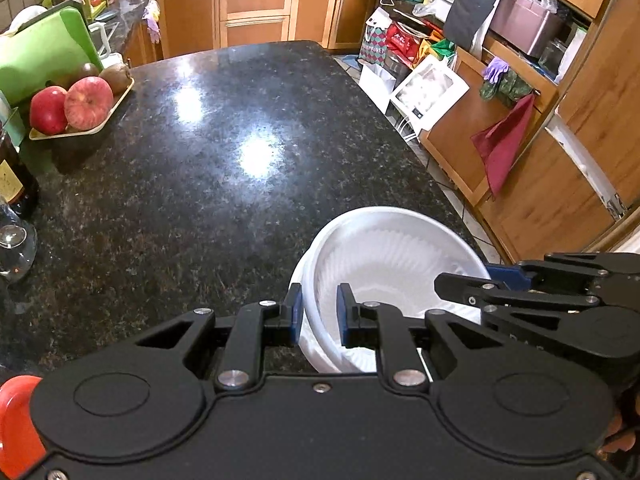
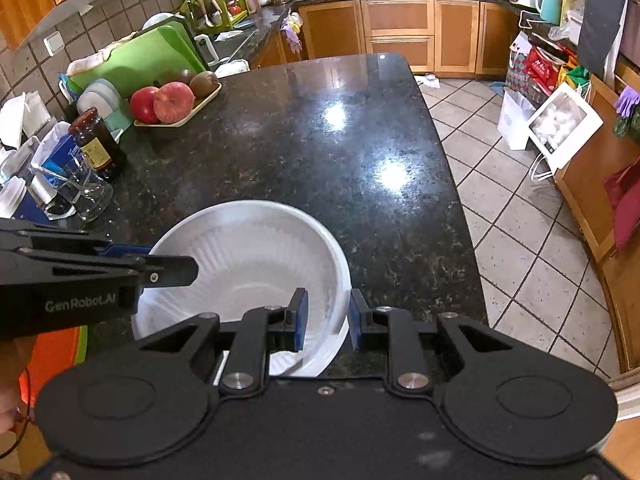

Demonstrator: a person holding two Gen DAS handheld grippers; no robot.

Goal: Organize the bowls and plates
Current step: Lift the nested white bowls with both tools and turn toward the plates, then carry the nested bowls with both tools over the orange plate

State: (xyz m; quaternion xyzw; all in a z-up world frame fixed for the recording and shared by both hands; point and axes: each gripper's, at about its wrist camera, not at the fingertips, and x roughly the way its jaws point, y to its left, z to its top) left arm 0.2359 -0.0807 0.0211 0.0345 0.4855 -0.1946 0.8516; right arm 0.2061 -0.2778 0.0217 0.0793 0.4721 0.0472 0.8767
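A stack of nested white bowls [image 1: 392, 256] [image 2: 248, 252] with ribbed insides is at the near right of the dark granite counter [image 1: 224, 184]. My left gripper [image 1: 319, 312] is shut on the stack's left rim, which stands between its blue pads. My right gripper [image 2: 326, 316] is shut on the opposite, right rim. Each gripper shows in the other's view: the right gripper [image 1: 468, 280] reaches in from the right, the left gripper [image 2: 160, 260] from the left. I cannot tell whether the stack rests on the counter or hangs just above it.
A tray with apples and kiwis [image 2: 176, 100] [image 1: 80, 104] sits at the counter's left edge, with a dark jar [image 2: 98, 144] and a glass [image 2: 86, 192] nearer. A green cutting board [image 1: 44, 52] leans behind. The counter's right edge drops to a tiled floor [image 2: 520, 240].
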